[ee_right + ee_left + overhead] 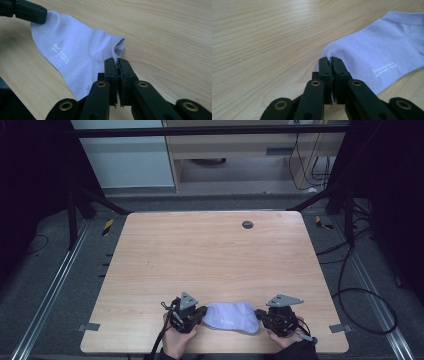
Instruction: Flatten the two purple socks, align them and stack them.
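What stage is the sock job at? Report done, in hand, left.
Done: both grips look made. The left gripper is shut on the toe end of the pale sock, and the right gripper is shut on its cuff end. In hand: the sock is held between them, near the front edge of the table. Left: whatever comes next, perhaps a fold or a lift; no fold shows yet.

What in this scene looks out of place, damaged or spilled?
Nothing stands out. The pale lilac sock lies on the wooden table, pinched at one end by the left tongs and at the other by the right tongs. It looks clean and whole.
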Motion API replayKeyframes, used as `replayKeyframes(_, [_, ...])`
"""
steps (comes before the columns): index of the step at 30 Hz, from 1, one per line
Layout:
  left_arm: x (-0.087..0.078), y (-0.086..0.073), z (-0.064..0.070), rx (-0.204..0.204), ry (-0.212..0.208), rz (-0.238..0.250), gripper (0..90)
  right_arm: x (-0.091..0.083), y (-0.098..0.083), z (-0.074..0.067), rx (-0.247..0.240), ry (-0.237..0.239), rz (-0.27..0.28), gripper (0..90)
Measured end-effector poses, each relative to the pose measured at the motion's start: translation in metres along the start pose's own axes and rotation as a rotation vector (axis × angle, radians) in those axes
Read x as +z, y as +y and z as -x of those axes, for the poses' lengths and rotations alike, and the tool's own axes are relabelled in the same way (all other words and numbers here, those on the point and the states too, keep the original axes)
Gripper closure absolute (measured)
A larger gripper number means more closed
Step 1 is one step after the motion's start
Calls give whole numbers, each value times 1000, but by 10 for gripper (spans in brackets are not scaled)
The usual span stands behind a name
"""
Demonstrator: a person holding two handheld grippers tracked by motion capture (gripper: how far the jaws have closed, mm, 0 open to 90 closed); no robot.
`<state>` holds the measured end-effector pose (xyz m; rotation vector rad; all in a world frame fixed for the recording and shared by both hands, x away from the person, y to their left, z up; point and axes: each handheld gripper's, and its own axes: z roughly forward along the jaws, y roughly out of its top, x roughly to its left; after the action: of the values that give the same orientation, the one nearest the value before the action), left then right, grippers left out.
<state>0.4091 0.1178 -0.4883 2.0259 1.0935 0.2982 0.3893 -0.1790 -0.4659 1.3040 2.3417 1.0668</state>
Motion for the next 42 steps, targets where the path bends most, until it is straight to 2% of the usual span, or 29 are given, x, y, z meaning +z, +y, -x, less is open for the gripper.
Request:
replayKeyframes(12, [7,-4,-2,-6,-1,-22,859,11,-5,3,-5,-19,-41,867])
replayKeyframes(15, [6,-3,-3,-6,-3,-21,821,13,-7,4,-9,-26,-45,833])
replayKeyframes(19, [-5,1,-3,-10,15,23,752,10,-7,4,-4,-32,-7,745])
replayKeyframes(22, [-13,8,1,10,21,70,747,7,-4,4,-8,-24,46,723])
replayKeyframes(25, [-11,12,6,35,19,83,779,6,-2,0,-20,-8,88,739])
replayKeyframes(29, [3,12,16,68,1,66,834,10,-1,-5,-26,36,122,810])
replayKeyframes(31, [13,10,21,89,-12,36,851,15,-2,-7,-33,58,111,843])
replayKeyframes(34, [22,4,23,93,-16,7,864,25,-4,-9,-48,68,63,871])
replayKeyframes(36, [22,1,23,89,-22,7,868,29,-6,-8,-53,64,43,879])
replayKeyframes(40, [19,0,24,110,-20,-5,868,34,-9,-5,-51,54,-4,883])
replayKeyframes(42, [18,0,24,106,-19,1,857,34,-9,-5,-44,55,-7,880])
